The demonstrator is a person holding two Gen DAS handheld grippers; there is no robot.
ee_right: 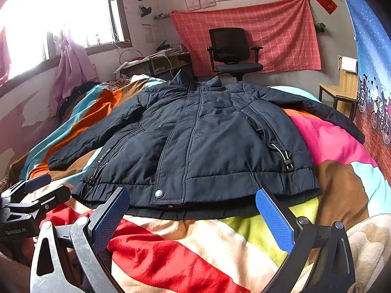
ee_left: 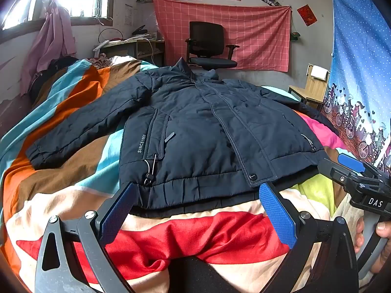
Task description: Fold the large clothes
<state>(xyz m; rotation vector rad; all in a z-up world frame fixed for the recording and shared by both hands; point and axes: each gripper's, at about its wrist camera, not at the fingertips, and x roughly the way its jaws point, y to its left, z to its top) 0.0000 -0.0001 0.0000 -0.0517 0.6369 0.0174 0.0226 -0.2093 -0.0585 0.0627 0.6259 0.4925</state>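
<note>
- Your navy jacket [ee_left: 195, 131] is lying front-up and flat on the bed, on top of the striped multicolour bedspread [ee_left: 73, 127], zipped shut with the collar pointing toward the far wall.
- Both sleeves are spread out: one runs out across the orange and brown stripes in the left wrist view, the other trails off over the pink patch toward the blue curtain [ee_left: 361, 73].
- The hem is the edge nearest you, with a snap button [ee_right: 159, 193] at the bottom of the placket and elastic drawcords on either side of it.
- Your left gripper [ee_left: 195, 210] has its jaws spread wide, nothing between the blue pads, sitting just short of the hem over the red stripe.
- Your right gripper [ee_right: 193, 217] is the same deal: jaws wide apart, empty, lined up with the hem's middle and not touching it.
- Each gripper pokes into the other one's view from the side, so they're close beside each other.
- Your fingers [ee_left: 381, 227] wrap the right handle at the edge of the left wrist view.
- Behind the bed there's a black office chair [ee_right: 232, 53] in front of a red checked cloth [ee_right: 281, 31] pinned on the wall.
</note>
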